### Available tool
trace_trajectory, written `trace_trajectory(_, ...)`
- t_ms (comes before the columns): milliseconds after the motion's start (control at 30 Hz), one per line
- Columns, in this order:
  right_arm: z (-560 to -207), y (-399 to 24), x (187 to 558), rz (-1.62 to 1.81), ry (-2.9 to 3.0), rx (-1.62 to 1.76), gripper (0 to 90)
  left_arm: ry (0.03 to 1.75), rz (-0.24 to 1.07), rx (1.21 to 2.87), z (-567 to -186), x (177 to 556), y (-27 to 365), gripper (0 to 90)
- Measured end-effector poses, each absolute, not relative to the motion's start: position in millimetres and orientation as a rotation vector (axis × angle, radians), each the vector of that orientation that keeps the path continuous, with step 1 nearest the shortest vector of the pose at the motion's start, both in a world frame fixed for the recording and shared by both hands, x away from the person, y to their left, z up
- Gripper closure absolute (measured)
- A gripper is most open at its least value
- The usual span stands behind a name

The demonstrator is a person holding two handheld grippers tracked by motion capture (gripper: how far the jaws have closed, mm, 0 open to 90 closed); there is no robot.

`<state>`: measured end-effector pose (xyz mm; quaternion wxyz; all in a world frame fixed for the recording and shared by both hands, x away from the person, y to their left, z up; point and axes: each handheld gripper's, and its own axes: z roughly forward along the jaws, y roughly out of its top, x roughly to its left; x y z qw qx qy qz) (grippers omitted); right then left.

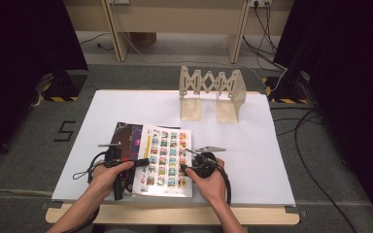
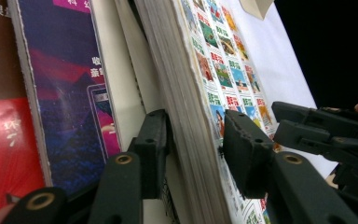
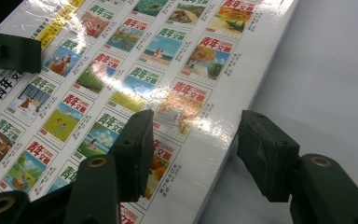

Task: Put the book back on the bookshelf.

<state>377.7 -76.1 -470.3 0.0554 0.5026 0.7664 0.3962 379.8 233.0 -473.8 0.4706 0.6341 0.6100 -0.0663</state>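
Glossy white paperback book (image 1: 164, 160), its cover printed with rows of small colourful pictures, lies flat on the white table sheet (image 1: 252, 145), long axis from 6 to 12 o'clock. The left gripper (image 2: 193, 140) straddles its thick page edge at 9 o'clock, jaws half closed, not clearly pressing. The right gripper (image 3: 193, 140) stands wide open over the 3 o'clock edge. Beneath lies a dark purple magazine (image 1: 128, 136).

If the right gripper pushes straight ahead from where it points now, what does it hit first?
Most likely the top magazine: the right gripper stands open astride its near edge, one jaw above the glossy cover, one over the white table sheet. Depth is unclear.
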Motion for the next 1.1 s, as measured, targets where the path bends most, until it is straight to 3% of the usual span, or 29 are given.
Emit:
trace_trajectory(267, -465.0, -89.5, 396.0, 1.244, 2.370, 1.573, 46.2, 1.492, -0.202, 1.486, -479.4, 382.7, 238.6, 70.8)
trace_trajectory(533, -465.8, -94.2, 433.5, 1.243, 2.378, 1.657, 43.2, 1.481, -0.184, 1.499, -479.5, 382.1, 233.1, 71.2)
trace_trajectory(800, -481.6, -91.4, 450.7, 1.296, 2.375, 1.778, 31.7, 1.491, -0.198, 1.511, -480.3, 384.4, 233.9, 69.6)
trace_trajectory(1100, -481.0, -87.6, 464.3, 1.290, 2.377, 1.874, 33.7, 1.491, -0.200, 1.573, -477.3, 394.0, 231.5, 68.4)
